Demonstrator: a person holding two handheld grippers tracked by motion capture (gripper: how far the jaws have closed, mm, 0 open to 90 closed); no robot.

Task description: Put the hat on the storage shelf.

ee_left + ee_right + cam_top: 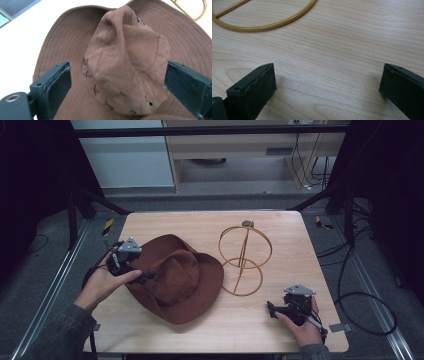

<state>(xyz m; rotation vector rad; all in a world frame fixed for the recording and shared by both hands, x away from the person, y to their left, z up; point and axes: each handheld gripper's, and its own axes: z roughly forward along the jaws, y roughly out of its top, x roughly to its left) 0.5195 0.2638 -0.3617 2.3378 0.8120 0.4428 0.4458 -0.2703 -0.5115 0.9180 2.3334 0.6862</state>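
1. My left tongs [150, 276] hang over the near-left brim of the brown hat [177, 277], jaws spread wide. In the left gripper view the crumpled crown [126, 62] sits between them, but neither pad presses on it, so nothing is held.
2. The hat lies on the surface [280, 325], left of centre, brim flat and crown up. Its widest spread runs from the far left to the near right.
3. The gold wire hat stand [243, 260] is upright just to the right of the hat, its base ring close beside the brim. I cannot tell whether they touch.
4. My right tongs [271, 309] rest low at the near-right corner, jaws apart over bare wood. In the right gripper view the stand's base ring [265, 21] curves just ahead of them.
5. The relation that matters, as I judge it: the hat is directly under my left tongs, while the stand lies to its right, nearer my right hand. So the left lifts and carries rightward; the right could steady the stand.
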